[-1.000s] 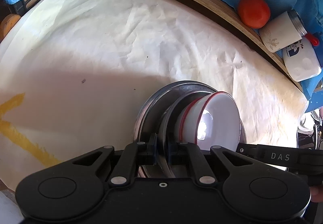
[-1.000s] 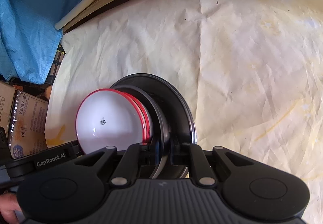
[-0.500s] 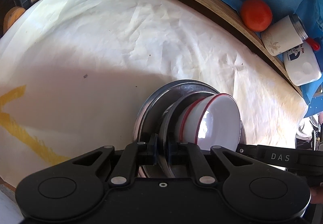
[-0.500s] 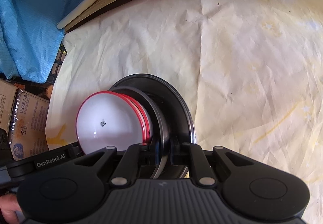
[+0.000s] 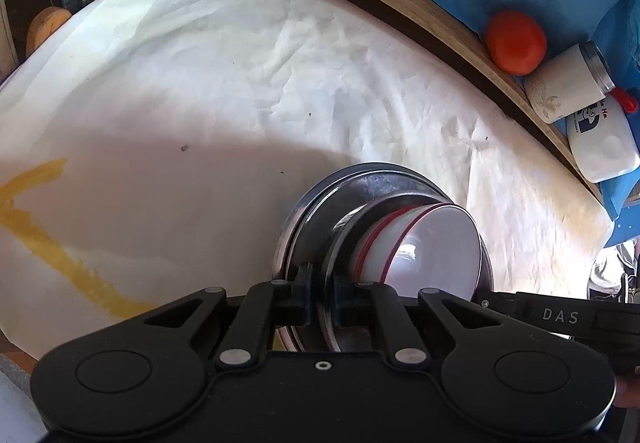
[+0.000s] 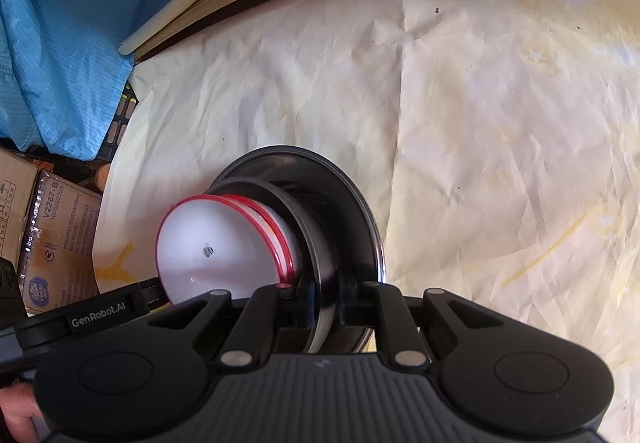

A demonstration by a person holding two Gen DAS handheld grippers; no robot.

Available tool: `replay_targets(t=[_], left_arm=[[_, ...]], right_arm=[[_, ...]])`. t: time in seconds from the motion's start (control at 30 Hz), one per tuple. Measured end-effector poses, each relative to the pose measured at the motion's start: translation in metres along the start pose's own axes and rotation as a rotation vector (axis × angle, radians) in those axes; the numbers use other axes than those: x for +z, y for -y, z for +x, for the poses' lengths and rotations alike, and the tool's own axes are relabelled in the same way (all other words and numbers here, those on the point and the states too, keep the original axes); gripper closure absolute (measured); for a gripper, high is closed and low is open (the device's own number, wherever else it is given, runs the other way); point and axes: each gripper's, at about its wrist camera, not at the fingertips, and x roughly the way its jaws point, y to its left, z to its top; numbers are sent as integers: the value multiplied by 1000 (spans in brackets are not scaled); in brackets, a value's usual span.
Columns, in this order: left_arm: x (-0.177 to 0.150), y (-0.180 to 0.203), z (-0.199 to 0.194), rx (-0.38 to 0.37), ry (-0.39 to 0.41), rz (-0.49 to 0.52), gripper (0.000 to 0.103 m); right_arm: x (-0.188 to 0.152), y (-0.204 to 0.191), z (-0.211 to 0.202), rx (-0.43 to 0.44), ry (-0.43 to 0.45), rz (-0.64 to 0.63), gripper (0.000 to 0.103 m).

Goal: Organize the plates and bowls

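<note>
Crumpled paper (image 5: pixel 224 83) fills background; gripper bodies hide plate rims (image 6: pixel 320 317) at fingers.

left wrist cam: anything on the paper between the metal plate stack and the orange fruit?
Nothing: in the left wrist view, only bare crinkled white paper and the wooden table edge lie between the stacked steel plates and the round orange fruit.

A wooden table (image 5: pixel 460 55) is covered by crumpled cream paper (image 5: pixel 240 83) with a yellow streak (image 5: pixel 60 263) at nine o'clock; an orange round fruit, possibly a tomato (image 5: pixel 516 41), sits at two o'clock.
</note>
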Motion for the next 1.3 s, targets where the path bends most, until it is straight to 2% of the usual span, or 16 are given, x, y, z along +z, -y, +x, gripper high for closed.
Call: replay_targets(t=[0.5, 0.8, 0.87, 1.0, 1.1, 1.13, 1.17, 1.3], left_arm=[[-5, -1, -5, 4, 28, -25, 86], [-5, -1, -8, 15, 43, -24, 84], [-6, -1, -9, 20, 47, -23, 82], [-7, -2, -12, 35, 63, -32, 73], [-9, -5, -15, 42, 76, -43, 68], [-10, -6, -16, 45, 81, -47, 67], [-11, -6, -18, 46, 86, -48, 64], [-16, -5, -25, 52, 118, -45, 58]], right_arm=[[-1, 1, -3, -7, 9, -11, 89], [1, 3, -13, -8, 44, -24, 81], [2, 3, -16, -8, 55, -27, 77], [2, 5, -25, 0, 80, -33, 72], [1, 5, -29, 7, 95, -40, 61], [0, 4, -29, -25, 104, -51, 46], [-1, 3, -30, -46, 117, -68, 40], [-7, 8, -36, -6, 148, -54, 37]])
